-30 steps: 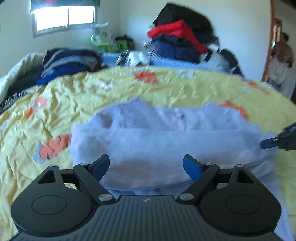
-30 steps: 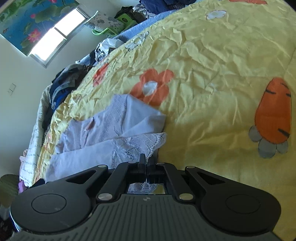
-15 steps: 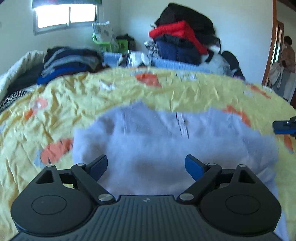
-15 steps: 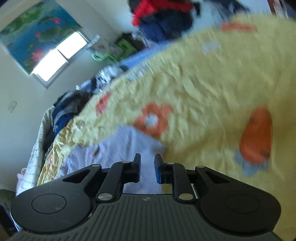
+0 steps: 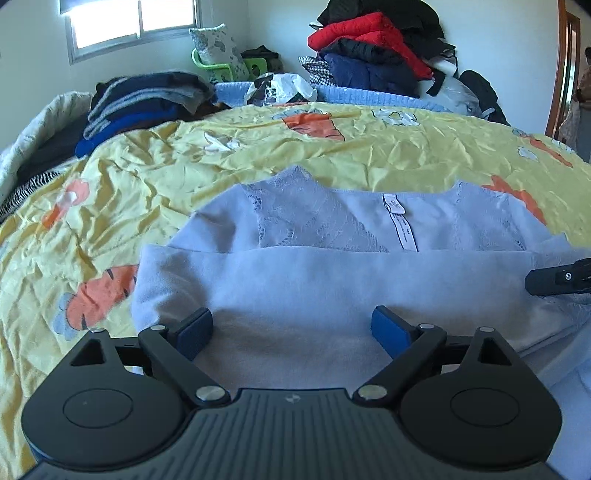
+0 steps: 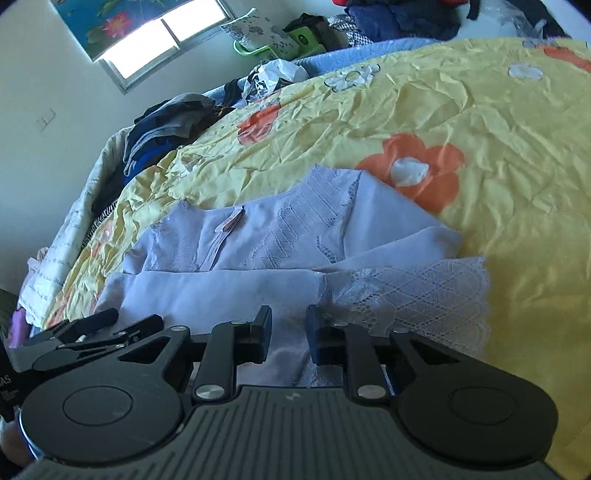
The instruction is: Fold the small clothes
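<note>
Lying near the bed's front edge, a pale lavender garment point(image 5: 332, 288) is folded once, its near hem doubled back over the lace-trimmed body. Left gripper point(image 5: 291, 328) hovers low over the folded layer, fingers spread wide with nothing between them. Right gripper point(image 6: 289, 332) sits at the garment's right end, fingers parted by a narrow gap; fabric lies under and between them, but no pinch is made. In the left wrist view the right gripper's tip enters from the right edge, just over the fold line. A white care label point(image 5: 400, 223) lies on the exposed inner back, past the fold. Lace sleeve edge point(image 6: 424, 295) spreads onto the sheet at the right end of the fold. Yellow bedsheet point(image 5: 155, 177) with orange carrot and flower prints carries everything. Far left edge: stack of dark folded clothes point(image 5: 147, 99). Far right: pile of jackets point(image 5: 373, 48), red on top. Window point(image 5: 133, 22) on the back wall.
</note>
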A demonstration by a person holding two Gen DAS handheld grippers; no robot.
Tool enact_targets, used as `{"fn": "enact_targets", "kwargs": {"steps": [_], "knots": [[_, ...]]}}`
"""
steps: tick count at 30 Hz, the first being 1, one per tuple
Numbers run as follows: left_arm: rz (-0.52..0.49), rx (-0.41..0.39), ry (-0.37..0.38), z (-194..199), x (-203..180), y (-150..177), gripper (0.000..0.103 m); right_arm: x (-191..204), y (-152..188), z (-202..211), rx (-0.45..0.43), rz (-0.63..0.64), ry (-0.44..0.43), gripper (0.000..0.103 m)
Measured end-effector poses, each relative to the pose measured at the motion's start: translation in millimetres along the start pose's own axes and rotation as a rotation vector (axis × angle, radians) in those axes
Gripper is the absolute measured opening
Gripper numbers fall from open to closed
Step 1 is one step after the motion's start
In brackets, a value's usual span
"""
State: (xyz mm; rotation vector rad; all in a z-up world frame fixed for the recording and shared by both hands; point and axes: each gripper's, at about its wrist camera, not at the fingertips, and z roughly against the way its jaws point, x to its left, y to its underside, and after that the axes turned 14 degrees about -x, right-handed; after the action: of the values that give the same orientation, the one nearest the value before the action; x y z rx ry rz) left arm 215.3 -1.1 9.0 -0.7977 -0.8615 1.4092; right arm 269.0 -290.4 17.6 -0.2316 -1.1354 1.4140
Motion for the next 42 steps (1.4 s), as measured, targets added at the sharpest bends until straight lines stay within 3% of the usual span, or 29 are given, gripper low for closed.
{"fn": "enact_targets", "kwargs": {"steps": [4,9,11,15,22,25,29,31,33,34,38,40,42], "knots": [[0.037,0.001,0.022,-7.0,8.0,3.8,0.103,-8.7,2.0,-0.1,0.009,-0.023,-0.017,0.022],[0.021,0.001,0.030,-2.8,10.4,0.2,0.103,-8.7,1.2,7.1,0.005,-0.025,-0.004,0.019],[0.038,-0.046,0.033,14.5,15.4,-5.9,0.103,-2.9,-2.3,22.8,-0.048,-0.016,0.007,0.032],[0.064,-0.121,0.095,27.2,19.6,-22.4,0.103,6.9,-12.0,36.9,-0.120,0.005,-0.050,0.041],[0.033,0.046,0.128,-31.8,12.8,-16.8,0.103,3.9,-14.5,-3.3,-0.012,0.007,0.033,0.049],[0.012,0.002,0.127,-34.1,15.2,-9.8,0.103,-5.2,-6.4,-4.4,-0.021,-0.002,0.000,0.045],[-0.001,0.012,0.112,-31.6,16.0,-12.0,0.103,-8.1,-5.2,0.3,-0.020,-0.028,0.002,0.044],[0.009,0.013,0.077,-12.7,19.8,-17.3,0.103,-4.8,-7.0,15.4,-0.021,-0.079,0.011,0.048],[0.049,-0.042,0.103,27.5,30.1,-16.1,0.103,-0.5,-4.8,45.0,-0.043,-0.092,-0.067,0.048],[0.074,-0.053,0.114,47.6,36.4,-12.4,0.103,-1.0,0.0,63.3,-0.051,-0.117,-0.110,0.054],[0.227,-0.025,0.174,128.7,67.2,28.8,0.103,-20.5,44.9,120.5,0.069,-0.293,-0.251,0.057],[0.266,0.013,0.154,156.0,77.5,50.0,0.103,-32.6,71.8,139.3,0.125,-0.374,-0.243,0.056],[0.299,0.032,0.147,175.9,86.5,65.5,0.103,-36.3,91.6,153.8,0.156,-0.370,-0.193,0.055]]}}
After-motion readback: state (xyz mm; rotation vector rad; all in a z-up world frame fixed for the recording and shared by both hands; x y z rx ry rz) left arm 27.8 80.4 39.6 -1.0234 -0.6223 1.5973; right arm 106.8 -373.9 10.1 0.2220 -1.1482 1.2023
